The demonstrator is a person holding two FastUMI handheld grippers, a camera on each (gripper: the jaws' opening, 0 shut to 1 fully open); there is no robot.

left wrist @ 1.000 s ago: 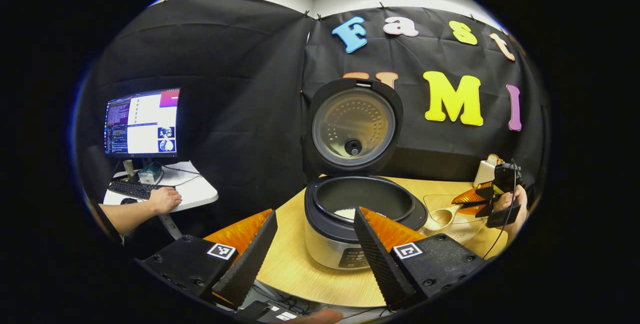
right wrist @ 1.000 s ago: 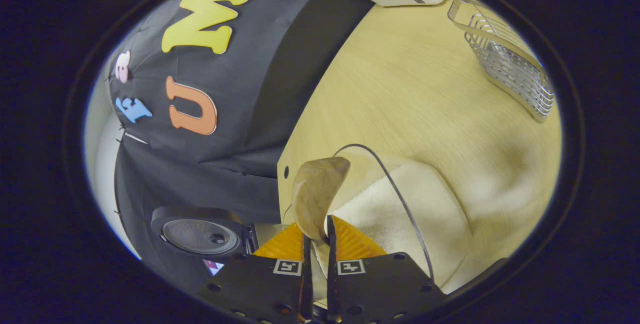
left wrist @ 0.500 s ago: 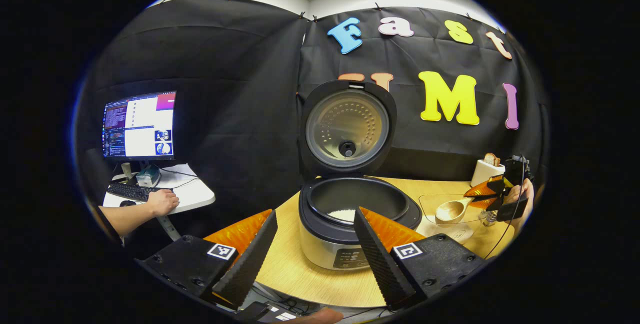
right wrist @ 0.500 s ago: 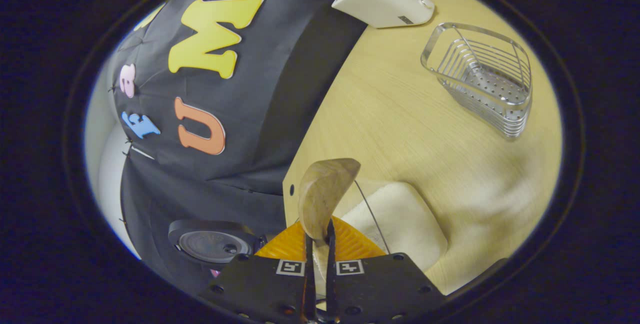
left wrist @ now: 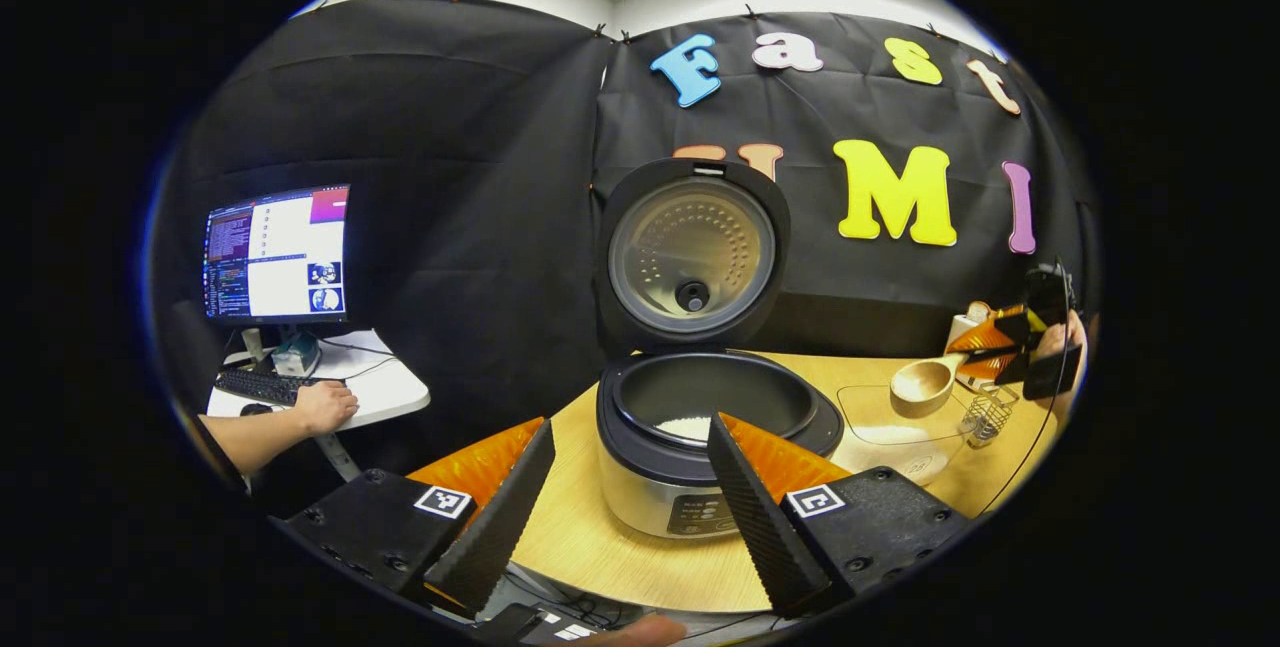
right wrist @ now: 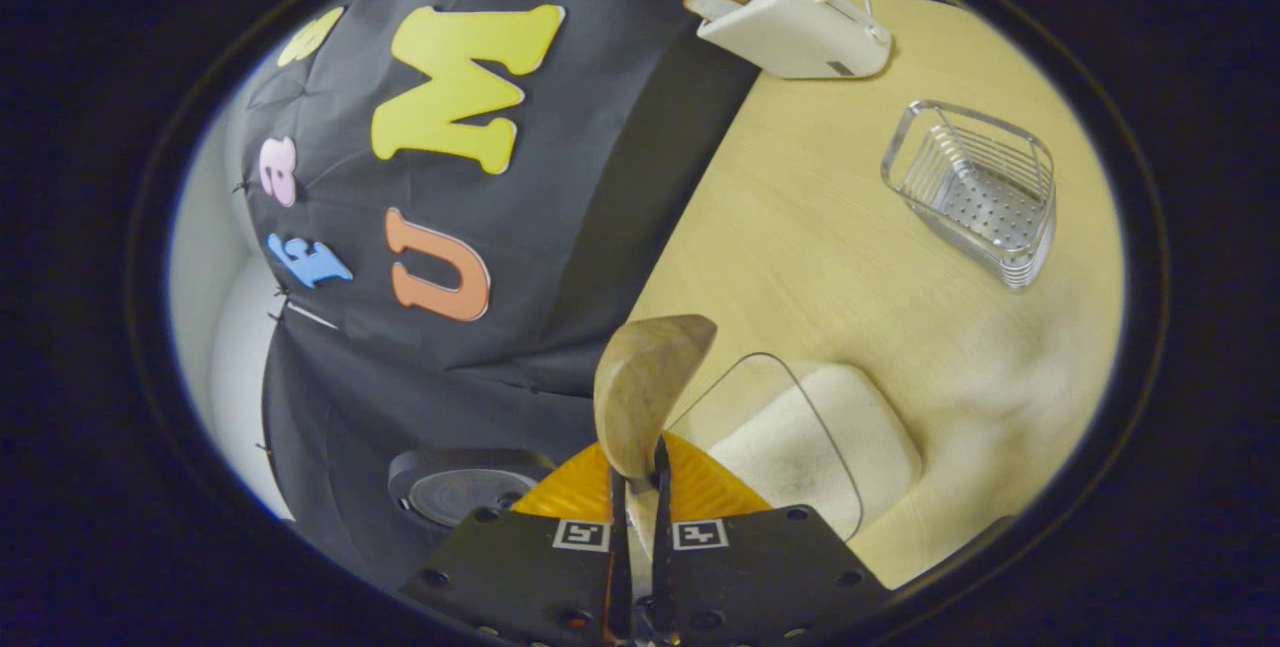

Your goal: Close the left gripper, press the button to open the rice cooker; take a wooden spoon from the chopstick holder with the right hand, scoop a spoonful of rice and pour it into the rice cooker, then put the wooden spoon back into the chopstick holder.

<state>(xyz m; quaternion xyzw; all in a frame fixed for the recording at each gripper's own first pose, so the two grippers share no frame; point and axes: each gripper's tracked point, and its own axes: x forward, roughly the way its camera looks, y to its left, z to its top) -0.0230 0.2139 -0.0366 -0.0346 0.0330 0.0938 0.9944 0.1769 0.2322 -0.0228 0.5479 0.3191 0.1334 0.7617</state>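
The rice cooker [left wrist: 700, 447] stands with its lid [left wrist: 692, 252] up near the table's [left wrist: 620, 537] front edge, a little rice in the pot. The left gripper [left wrist: 625, 472] hangs in front of it, jaws spread wide, holding nothing. To the right, the right gripper [right wrist: 637, 472] is clamped on the wooden spoon [right wrist: 640, 392], bowl raised above the clear rice container [right wrist: 810, 437]. Bare tabletop lies between that and the wire chopstick holder [right wrist: 975, 192], with a white toaster [right wrist: 795, 22] beyond at the table's edge.

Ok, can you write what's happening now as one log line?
rice cooker: open, rice inside | right hand-held gripper: shut on wooden spoon | left hand-held gripper: open | chopstick holder: no spoon
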